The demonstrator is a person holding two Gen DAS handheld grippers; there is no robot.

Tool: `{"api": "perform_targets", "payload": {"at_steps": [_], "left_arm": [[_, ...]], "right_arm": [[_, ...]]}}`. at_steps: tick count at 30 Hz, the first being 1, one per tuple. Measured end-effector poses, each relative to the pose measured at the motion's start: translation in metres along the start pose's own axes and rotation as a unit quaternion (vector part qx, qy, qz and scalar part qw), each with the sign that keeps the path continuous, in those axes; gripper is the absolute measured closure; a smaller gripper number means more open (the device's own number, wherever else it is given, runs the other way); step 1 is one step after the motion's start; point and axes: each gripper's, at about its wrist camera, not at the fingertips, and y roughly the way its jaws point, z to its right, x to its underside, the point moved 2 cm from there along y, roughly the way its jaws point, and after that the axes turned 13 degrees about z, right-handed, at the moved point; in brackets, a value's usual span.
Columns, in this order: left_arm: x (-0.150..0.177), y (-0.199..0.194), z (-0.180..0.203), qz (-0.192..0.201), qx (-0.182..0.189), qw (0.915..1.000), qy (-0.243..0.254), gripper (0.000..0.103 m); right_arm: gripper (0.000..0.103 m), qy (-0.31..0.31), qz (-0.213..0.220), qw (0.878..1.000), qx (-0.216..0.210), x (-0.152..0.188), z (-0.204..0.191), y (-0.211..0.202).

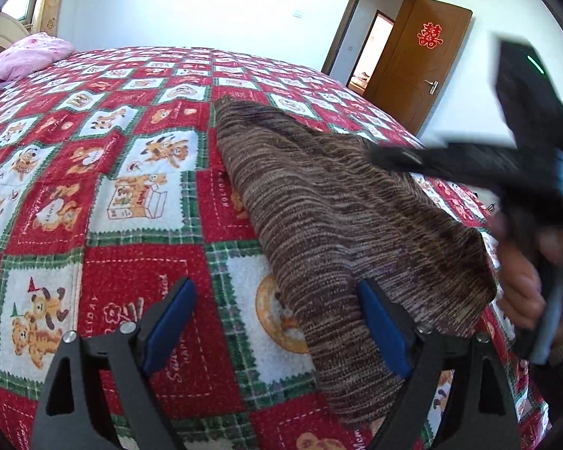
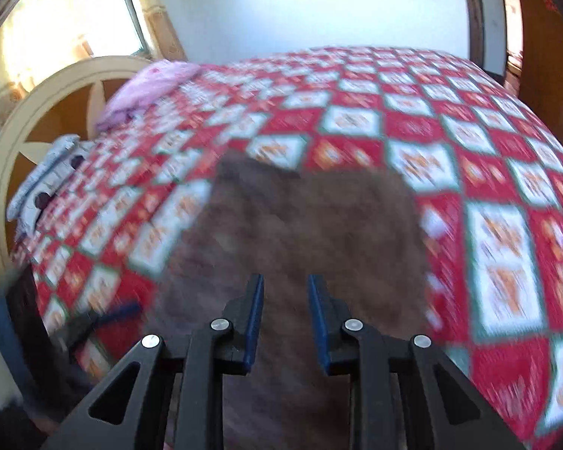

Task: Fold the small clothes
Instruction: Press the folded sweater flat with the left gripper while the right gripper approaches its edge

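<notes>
A brown striped knit garment (image 1: pixel 330 217) lies folded in a long strip on the red patchwork bedspread (image 1: pixel 112 172). My left gripper (image 1: pixel 277 300) is wide open just above the bed, its right finger over the garment's near edge. My right gripper (image 2: pixel 285 292) is open a narrow gap and empty, above the garment (image 2: pixel 300 225), which is blurred in that view. The right gripper also shows in the left wrist view (image 1: pixel 379 155), blurred, reaching over the garment's far right side.
A pink quilt (image 1: pixel 22 60) lies at the head of the bed by a wooden headboard (image 2: pixel 56 112). A grey patterned pillow (image 2: pixel 48 172) lies at the bed's left edge. A brown door (image 1: pixel 416 71) stands open at the right. The bedspread extends left of the garment.
</notes>
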Motion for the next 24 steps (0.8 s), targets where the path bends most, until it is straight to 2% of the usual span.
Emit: {"api": "perform_targets", "payload": {"at_steps": [2, 3, 5, 10, 13, 15, 19, 24], "left_arm": [[0.000, 0.002, 0.001, -0.004, -0.003, 1.0000, 0.006, 0.005], [0.000, 0.004, 0.003, -0.008, -0.006, 0.9999, 0.010, 0.001], [0.001, 0.008, 0.006, -0.015, -0.010, 0.9996, 0.021, 0.000], [0.001, 0.008, 0.007, -0.019, -0.020, 0.9991, 0.031, 0.000], [-0.003, 0.004, 0.002, -0.013, -0.031, 0.9994, 0.012, 0.000], [-0.006, 0.007, -0.001, -0.020, -0.038, 0.9991, -0.004, 0.000], [-0.012, 0.022, 0.001, -0.033, -0.062, 0.9976, -0.001, 0.000], [-0.007, 0.029, 0.006, -0.034, -0.077, 0.9963, 0.018, 0.000]], "right_arm": [[0.080, -0.012, -0.030, 0.999, 0.019, 0.026, 0.013, 0.001], [0.080, -0.019, -0.011, 1.000, 0.015, 0.032, 0.015, -0.005], [0.080, -0.012, 0.001, 1.000, 0.005, 0.037, 0.020, -0.014], [0.077, 0.017, 0.007, 1.000, -0.015, 0.028, 0.023, -0.016], [0.074, 0.042, 0.037, 0.998, -0.028, 0.019, 0.034, -0.025], [0.070, 0.059, 0.050, 0.997, -0.022, 0.015, 0.046, -0.025], [0.068, 0.075, 0.045, 0.996, 0.000, 0.004, 0.067, -0.015], [0.068, 0.091, 0.032, 0.995, -0.003, -0.009, 0.087, 0.007]]}}
